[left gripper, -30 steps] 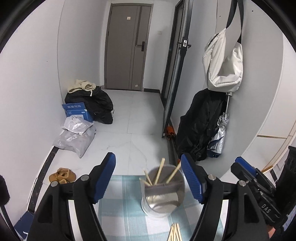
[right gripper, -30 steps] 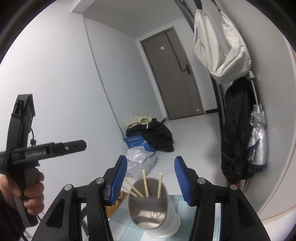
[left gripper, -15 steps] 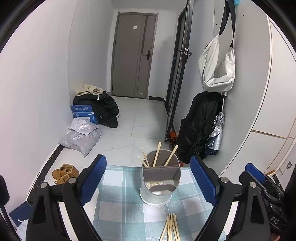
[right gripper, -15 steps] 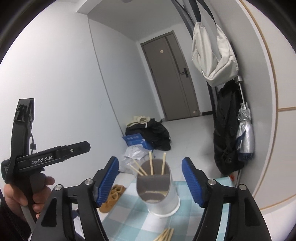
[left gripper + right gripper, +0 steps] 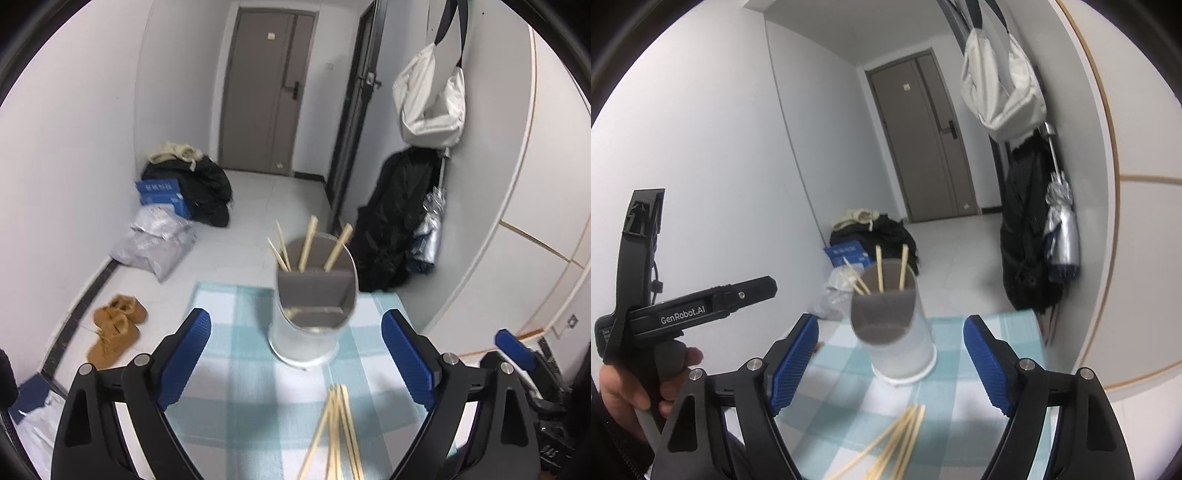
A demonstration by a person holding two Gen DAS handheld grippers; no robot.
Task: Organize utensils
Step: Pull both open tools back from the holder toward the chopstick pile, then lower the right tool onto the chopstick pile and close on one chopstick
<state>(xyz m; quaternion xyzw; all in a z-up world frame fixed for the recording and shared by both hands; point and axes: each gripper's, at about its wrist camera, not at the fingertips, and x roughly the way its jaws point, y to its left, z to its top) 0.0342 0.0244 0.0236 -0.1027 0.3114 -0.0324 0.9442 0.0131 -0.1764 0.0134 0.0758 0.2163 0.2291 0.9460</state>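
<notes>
Nearest the cameras, both grippers are empty: left gripper [image 5: 295, 354] spread wide, right gripper [image 5: 890, 363] jaws opening, nothing between them. Loose chopsticks [image 5: 334, 432] lie on the checked cloth [image 5: 236, 373] just before the holder [image 5: 314, 295]. Four already stand inside it; looks roughly half done.

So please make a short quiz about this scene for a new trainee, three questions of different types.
1. True or false: the holder already has chopsticks standing in it.
2. The loose chopsticks lie: A) on the floor, B) on the checked cloth, C) in the left gripper.
3. Fill in: the right gripper holds ____.

Key: 1 true; 2 B; 3 nothing, its jaws are opening.
</notes>
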